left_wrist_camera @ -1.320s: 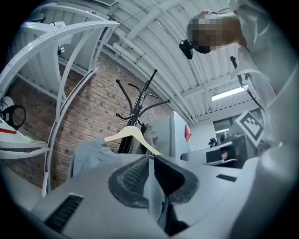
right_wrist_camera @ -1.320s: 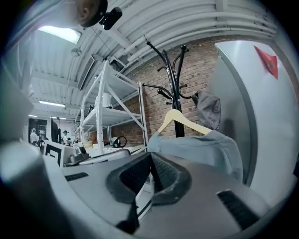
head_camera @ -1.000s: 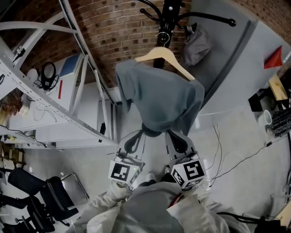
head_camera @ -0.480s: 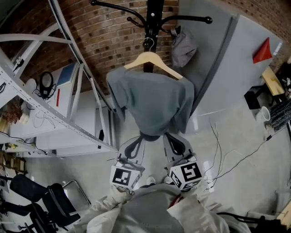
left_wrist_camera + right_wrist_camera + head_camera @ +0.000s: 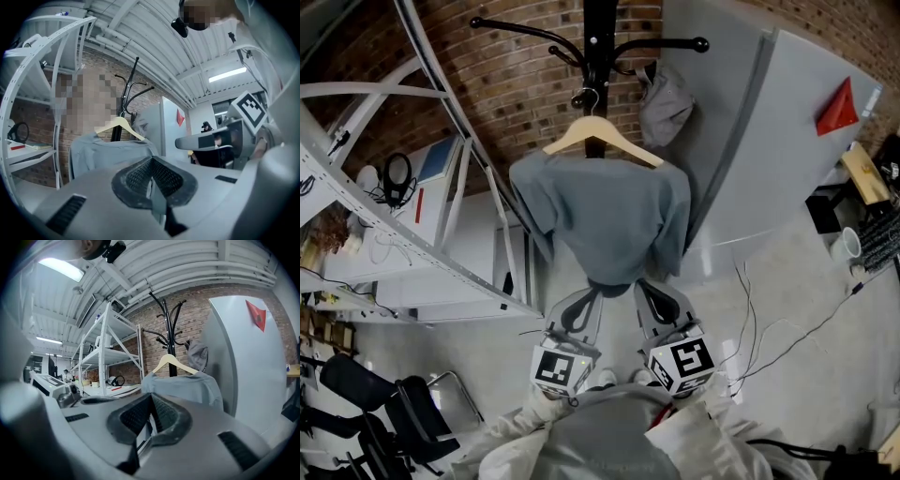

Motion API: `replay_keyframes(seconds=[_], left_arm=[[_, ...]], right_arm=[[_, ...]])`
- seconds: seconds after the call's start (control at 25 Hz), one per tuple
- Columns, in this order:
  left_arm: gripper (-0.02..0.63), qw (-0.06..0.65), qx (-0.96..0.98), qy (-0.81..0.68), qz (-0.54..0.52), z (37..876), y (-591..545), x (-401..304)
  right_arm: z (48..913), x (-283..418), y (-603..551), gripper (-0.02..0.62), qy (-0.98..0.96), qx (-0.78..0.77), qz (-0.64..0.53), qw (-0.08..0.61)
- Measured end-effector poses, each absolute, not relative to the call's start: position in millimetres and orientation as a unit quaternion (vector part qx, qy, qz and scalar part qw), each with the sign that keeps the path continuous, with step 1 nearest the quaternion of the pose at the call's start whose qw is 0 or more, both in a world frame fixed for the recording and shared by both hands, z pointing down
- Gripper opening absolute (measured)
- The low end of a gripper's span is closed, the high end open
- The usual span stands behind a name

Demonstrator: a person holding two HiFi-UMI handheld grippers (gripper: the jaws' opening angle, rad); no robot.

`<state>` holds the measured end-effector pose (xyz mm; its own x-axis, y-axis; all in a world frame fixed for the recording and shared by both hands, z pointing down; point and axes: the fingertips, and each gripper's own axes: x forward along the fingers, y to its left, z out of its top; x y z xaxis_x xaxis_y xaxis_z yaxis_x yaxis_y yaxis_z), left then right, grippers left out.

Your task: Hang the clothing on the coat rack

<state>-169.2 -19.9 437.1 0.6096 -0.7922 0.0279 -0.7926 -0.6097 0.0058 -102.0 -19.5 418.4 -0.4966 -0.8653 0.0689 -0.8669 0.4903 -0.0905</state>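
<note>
Shirt [image 5: 600, 216] is draped on hanger [image 5: 614, 142] by rack [image 5: 600, 42] | its hem is pinched by left claw [image 5: 589, 292] and right claw [image 5: 643, 287]

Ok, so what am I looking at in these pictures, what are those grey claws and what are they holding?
No robot: a person holds a two-jaw tool in each hand. One picture comes from a head camera looking down; the other two cameras ride on the tools, looking along their jaws. The left gripper and right gripper are both shut on the bottom edge of a grey shirt, which hangs from a wooden hanger at a black coat rack. Whether its hook sits on a peg, I cannot tell. There is no table, only floor.
</note>
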Motion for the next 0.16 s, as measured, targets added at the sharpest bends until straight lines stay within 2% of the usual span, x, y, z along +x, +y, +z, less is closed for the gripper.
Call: replay_keyframes(seconds=[0.16], left_arm=[[0.009, 0.014, 0.897, -0.441, 0.016, 440.4, -20.9, -156.1]], right_arm=[[421.2, -88.8, -22.5, 0.025, -0.864, 0.500, 0.060, 0.006]])
